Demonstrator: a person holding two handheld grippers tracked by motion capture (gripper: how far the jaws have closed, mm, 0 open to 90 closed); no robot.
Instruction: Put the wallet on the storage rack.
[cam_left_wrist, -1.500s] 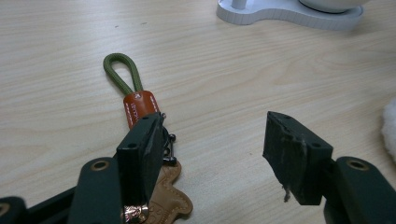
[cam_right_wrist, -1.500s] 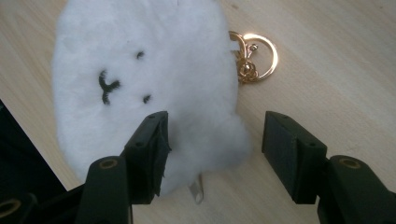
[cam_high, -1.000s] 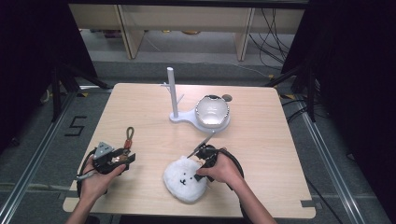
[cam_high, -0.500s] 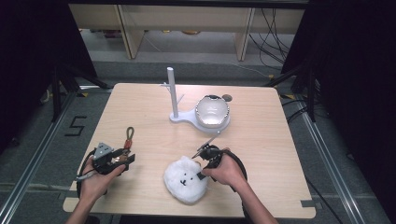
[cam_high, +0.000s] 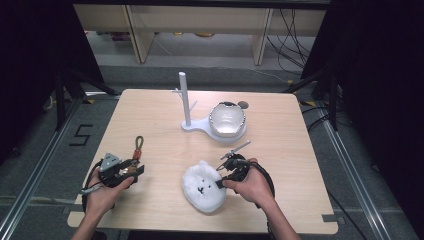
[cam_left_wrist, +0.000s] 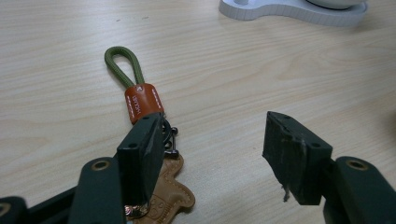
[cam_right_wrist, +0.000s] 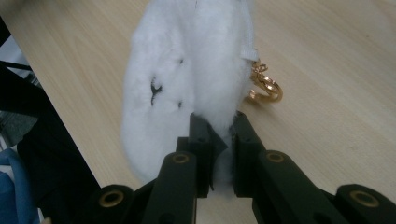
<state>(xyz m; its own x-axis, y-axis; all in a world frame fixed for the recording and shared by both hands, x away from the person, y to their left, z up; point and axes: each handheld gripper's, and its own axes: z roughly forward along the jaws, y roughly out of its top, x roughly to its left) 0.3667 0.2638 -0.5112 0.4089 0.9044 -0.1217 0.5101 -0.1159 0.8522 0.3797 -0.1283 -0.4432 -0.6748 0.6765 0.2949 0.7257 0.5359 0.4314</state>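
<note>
white plush pinched at its edge, key strap left waiting under the other fingers

the right gripper (cam_right_wrist: 219, 128) fingers have just been closing, and in the right gripper view they are seen clamped on the near edge of the white plush bear pouch (cam_right_wrist: 187, 70), fluff squeezed between the pads. the pouch runs straight ahead of the fingers, its long axis in line with them, and the gold clasp (cam_right_wrist: 265, 86) is hung off its far right side, just beside the pinched edge. in the high view the pouch (cam_high: 202, 186) is found on the near middle of the table (cam_high: 300, 145), directly left of the right hand (cam_high: 250, 182), so that hand is clearly the nearer one.

the left gripper (cam_left_wrist: 215, 154) fingers are held wide open with nothing pressed between them. the key strap (cam_left_wrist: 140, 100), with its green cord loop and brown leather tab, is laid pointing away from them, and the left-hand finger in that view is parked over its near end. it is probably the next thing to be taken.

further back, the white stand (cam_high: 186, 102) with its post and dish is left untouched, well apart from both hands.
</note>
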